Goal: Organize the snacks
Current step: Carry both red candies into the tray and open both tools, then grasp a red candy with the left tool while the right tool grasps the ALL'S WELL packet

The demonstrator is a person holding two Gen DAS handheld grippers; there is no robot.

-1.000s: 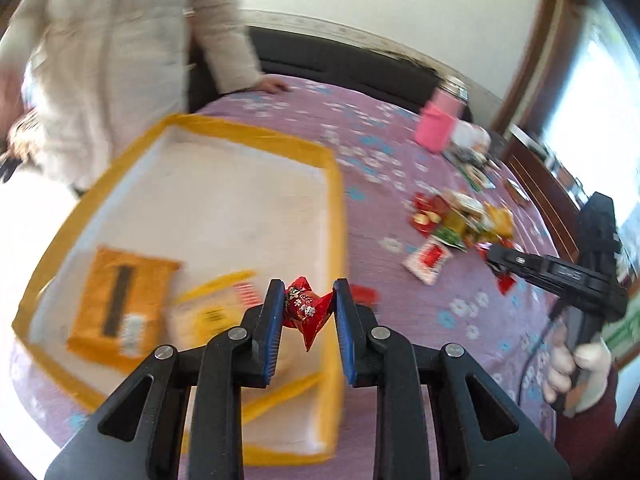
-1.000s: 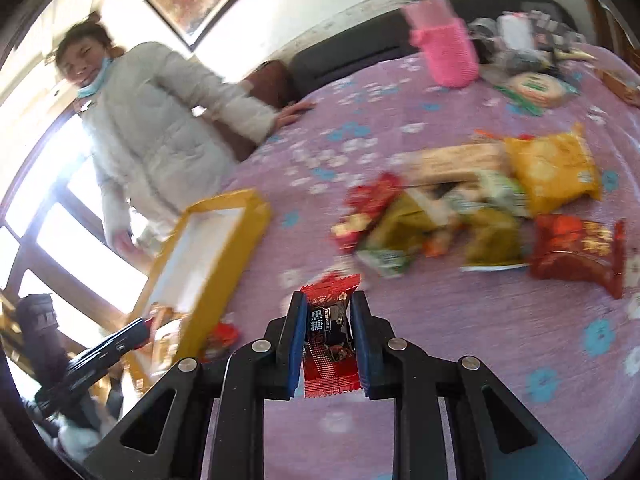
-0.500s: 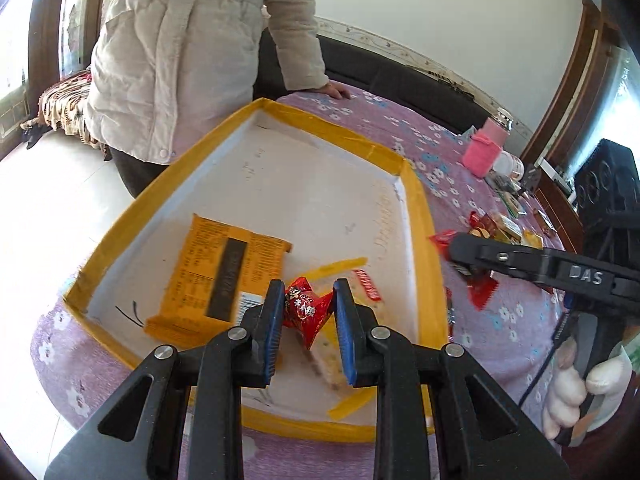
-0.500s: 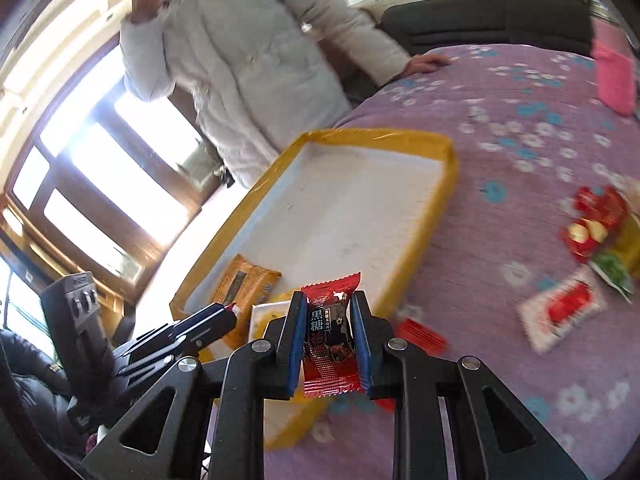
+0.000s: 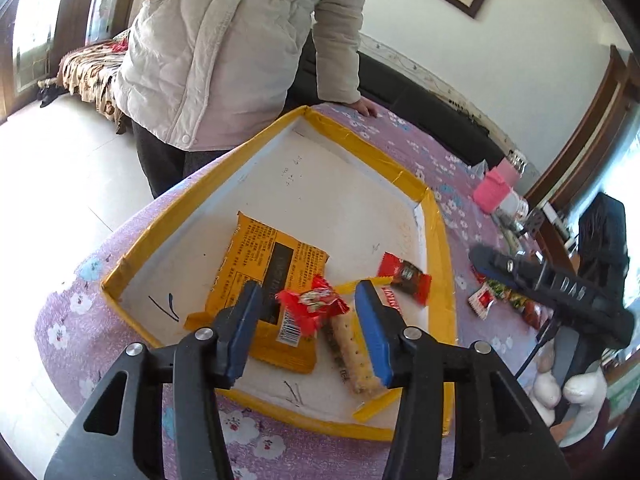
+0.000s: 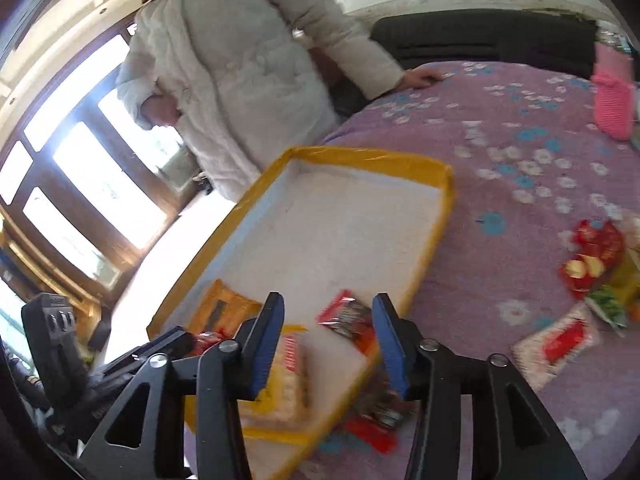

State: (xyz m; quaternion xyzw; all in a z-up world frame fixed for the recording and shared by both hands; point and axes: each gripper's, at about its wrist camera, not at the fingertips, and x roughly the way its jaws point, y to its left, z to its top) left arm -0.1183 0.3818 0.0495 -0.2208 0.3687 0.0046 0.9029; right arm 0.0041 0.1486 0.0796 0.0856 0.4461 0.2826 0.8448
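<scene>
Yellow tape rims a shallow white tray [image 5: 434, 240] on a purple flowered tablecloth [image 6: 520, 184]. Over its near edge the left gripper [image 5: 308, 320] has just been opening; its blue pads stand apart, and a red candy wrapper [image 5: 312, 306] sits between them untouched, whether resting or falling is unclear. Beneath lie an orange packet [image 5: 264, 252] and a cracker pack [image 5: 352, 352], partly hidden by the fingers. The right gripper [image 6: 328, 344], beside the tray's near corner, has likewise been parting; a red and dark wrapper [image 6: 348, 318], blurred, lies free inside the tray. More snacks [image 6: 592, 256] wait along the cloth's right edge, cut off. A person in a pale coat [image 5: 224, 40] stands behind.
</scene>
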